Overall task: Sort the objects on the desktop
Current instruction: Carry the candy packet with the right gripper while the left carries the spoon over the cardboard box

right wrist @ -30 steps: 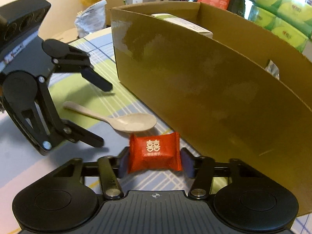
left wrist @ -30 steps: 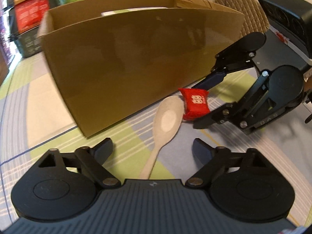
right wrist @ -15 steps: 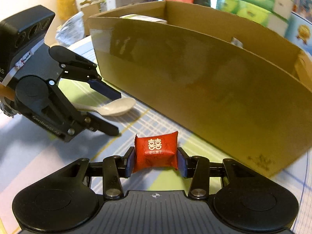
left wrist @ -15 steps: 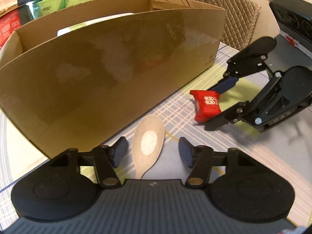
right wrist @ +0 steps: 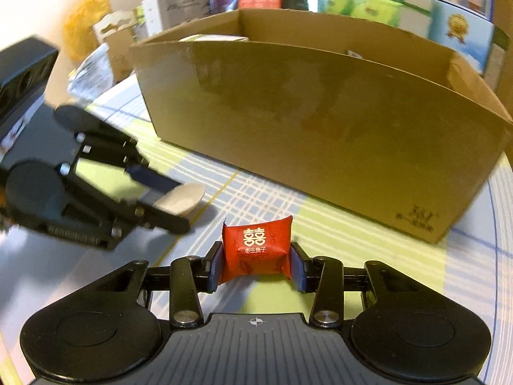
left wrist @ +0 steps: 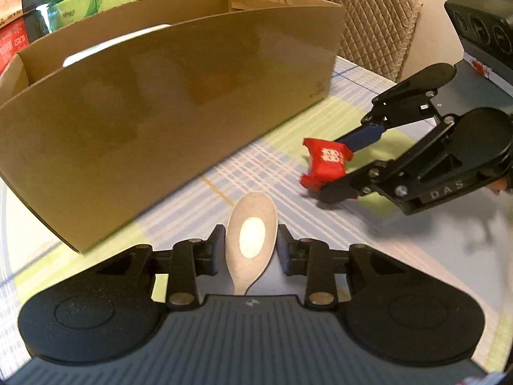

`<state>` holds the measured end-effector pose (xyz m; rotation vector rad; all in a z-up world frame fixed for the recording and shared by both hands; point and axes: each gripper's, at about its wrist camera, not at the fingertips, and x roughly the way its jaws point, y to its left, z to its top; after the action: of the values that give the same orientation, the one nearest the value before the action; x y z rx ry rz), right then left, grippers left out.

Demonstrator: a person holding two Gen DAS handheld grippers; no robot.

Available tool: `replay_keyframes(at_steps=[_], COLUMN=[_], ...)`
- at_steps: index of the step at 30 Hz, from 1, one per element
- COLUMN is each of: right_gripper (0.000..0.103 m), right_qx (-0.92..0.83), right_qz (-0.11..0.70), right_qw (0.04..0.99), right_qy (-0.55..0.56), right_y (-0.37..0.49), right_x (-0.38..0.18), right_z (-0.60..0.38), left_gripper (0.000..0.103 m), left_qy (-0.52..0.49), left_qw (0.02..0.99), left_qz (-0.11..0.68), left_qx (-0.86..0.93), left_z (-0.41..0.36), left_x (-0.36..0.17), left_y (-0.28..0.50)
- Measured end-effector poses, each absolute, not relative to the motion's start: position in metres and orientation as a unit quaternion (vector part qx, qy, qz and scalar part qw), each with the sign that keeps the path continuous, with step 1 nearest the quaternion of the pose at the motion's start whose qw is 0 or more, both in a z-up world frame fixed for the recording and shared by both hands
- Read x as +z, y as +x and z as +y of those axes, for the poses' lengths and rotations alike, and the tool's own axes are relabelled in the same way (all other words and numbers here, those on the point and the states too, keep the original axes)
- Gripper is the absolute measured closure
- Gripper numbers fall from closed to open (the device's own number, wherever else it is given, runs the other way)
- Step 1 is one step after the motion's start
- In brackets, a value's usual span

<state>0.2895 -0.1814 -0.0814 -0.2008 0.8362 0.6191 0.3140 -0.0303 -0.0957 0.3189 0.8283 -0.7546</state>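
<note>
Left gripper is being closed on a pale spoon, bowl at 12 o'clock. Right gripper is clamping a red candy packet, both items seemingly raised off the checked tablecloth. Pick-up step judged done; next, each item is to be carried over the cardboard box rim and released inside.
</note>
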Motion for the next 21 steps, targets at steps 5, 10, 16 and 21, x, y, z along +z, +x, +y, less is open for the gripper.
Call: replay_keyframes(at_steps=[5,10,16,21], right_gripper=[0.063,0.063,0.064,0.064], right_qx=[0.273,0.245,0.203,0.186], right_qz=[0.390,0.382,0.369,0.353], right_qw=[0.875,0.888,0.906,0.917], right_qy=[-0.086,-0.076,-0.037,-0.018], right_y=[0.265,0.247,0.227,0.210], right_x=[-0.073,-0.070,-0.057,-0.046], right_z=[-0.181,-0.187,-0.202,-0.209], left_gripper=[0.075,0.075,0.075,0.075], left_qy=[0.150,0.129,0.083,0.053], left_qw=[0.836,0.845,0.863,0.877], left_qz=[0.394,0.393,0.394,0.390], left_qx=[-0.351,-0.339,-0.305,-0.275], left_z=[-0.038,-0.040,-0.039,-0.039], left_x=[-0.087,-0.074,-0.064,-0.057], left_y=[0.297,0.280,0.257,0.241])
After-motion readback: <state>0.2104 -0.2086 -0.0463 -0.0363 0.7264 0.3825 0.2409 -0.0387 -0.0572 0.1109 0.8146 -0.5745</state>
